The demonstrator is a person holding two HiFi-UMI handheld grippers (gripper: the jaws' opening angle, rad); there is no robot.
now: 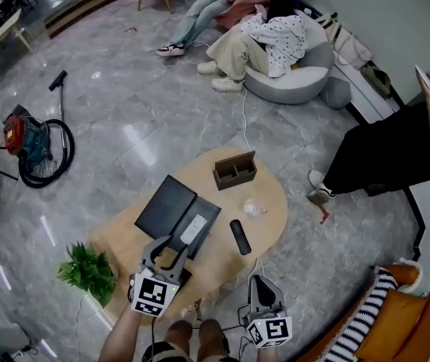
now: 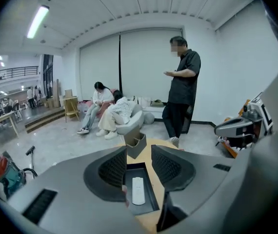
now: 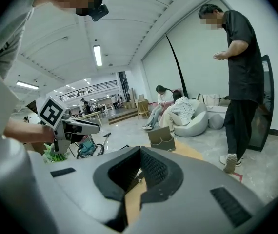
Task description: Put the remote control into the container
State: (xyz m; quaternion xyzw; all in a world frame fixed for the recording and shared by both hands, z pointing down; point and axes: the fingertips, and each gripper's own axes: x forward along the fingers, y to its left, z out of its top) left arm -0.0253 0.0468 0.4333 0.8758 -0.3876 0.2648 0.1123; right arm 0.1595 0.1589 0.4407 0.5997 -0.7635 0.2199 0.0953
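The white remote (image 1: pixel 193 229) lies in the dark tray (image 1: pixel 209 216) by the tabletop's left edge, the left gripper (image 1: pixel 171 246) hangs half open and empty, and the right gripper (image 1: pixel 259 280) is shut and empty, so a low swing could knock the tray.

Tan table (image 1: pixel 271 191), dark grey tray (image 1: pixel 162 202), white remote (image 1: pixel 193 229), black remote (image 1: pixel 240 237), brown box (image 1: pixel 234 170).
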